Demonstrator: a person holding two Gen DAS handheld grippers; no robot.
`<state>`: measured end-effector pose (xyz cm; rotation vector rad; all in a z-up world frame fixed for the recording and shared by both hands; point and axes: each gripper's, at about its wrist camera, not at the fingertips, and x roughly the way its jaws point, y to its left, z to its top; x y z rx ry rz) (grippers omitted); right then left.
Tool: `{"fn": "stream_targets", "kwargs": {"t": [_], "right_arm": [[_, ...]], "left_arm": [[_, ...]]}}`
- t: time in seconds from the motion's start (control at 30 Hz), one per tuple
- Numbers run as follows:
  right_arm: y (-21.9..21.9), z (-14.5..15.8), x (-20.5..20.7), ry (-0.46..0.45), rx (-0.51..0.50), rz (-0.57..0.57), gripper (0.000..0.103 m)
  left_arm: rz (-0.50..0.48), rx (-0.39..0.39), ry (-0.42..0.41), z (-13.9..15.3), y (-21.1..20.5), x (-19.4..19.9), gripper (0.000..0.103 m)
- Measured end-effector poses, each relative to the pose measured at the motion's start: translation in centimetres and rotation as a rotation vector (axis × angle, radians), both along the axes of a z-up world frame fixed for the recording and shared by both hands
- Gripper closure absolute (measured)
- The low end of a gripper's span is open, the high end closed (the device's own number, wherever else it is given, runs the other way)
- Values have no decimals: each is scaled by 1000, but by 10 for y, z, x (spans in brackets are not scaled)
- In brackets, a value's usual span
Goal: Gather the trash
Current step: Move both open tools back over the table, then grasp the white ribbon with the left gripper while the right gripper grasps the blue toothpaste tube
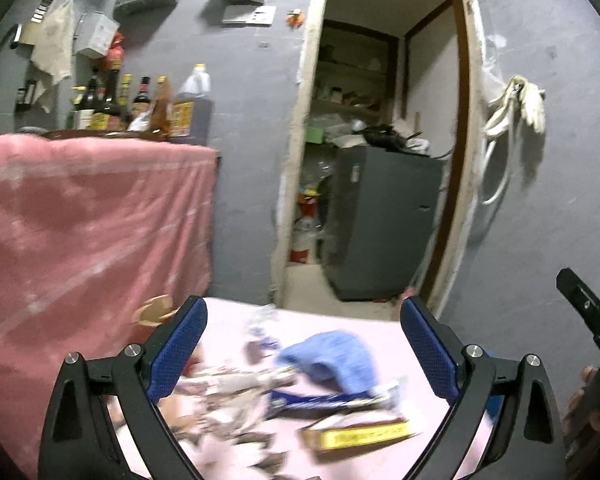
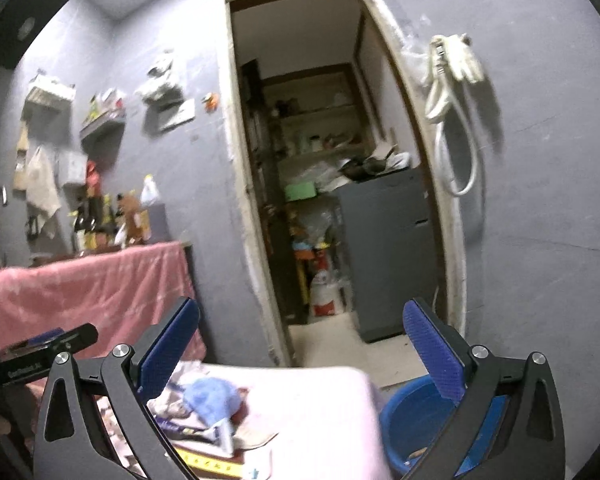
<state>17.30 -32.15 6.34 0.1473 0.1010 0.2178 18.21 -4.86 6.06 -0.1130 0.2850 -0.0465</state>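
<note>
Left gripper [image 1: 302, 344] wide, empty; trash pile [image 1: 300, 400] just below.

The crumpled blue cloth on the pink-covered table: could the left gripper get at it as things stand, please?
Probably yes. The left gripper stands open and empty, and the crumpled blue cloth lies between its fingers' line on top of the litter, with nothing above or before it on the pink-covered table.

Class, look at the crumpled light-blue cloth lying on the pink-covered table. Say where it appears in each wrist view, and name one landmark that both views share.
Left wrist view: the blue cloth lies low, right of centre, between the open gripper fingers, among the litter.
Right wrist view: the blue cloth lies low, left of centre, beside the left finger.
Shared landmark: the grey cabinet inside the doorway.
</note>
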Motion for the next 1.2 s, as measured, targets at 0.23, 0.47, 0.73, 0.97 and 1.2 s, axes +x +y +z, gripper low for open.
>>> {"fn": "stream_targets", "kwargs": {"t": [0.23,0.47,0.73,0.97,1.2], "right_arm": [[38,-21,9,59,-54,77,0],[62,-42,26,136,-116,117,0],[74,-59,41,211,-139,148,0],[79,-72,52,288,-155,194,2],[86,-88,67,396,-162,265,13]], "left_arm": [[66,-16,70,-33,41,-9,8],[111,-20,139,-60,71,-10,8],[108,-68,201,-74,85,2,9],[45,-35,249,-81,74,17,12],[-17,-73,346,-96,71,37,35]]}}
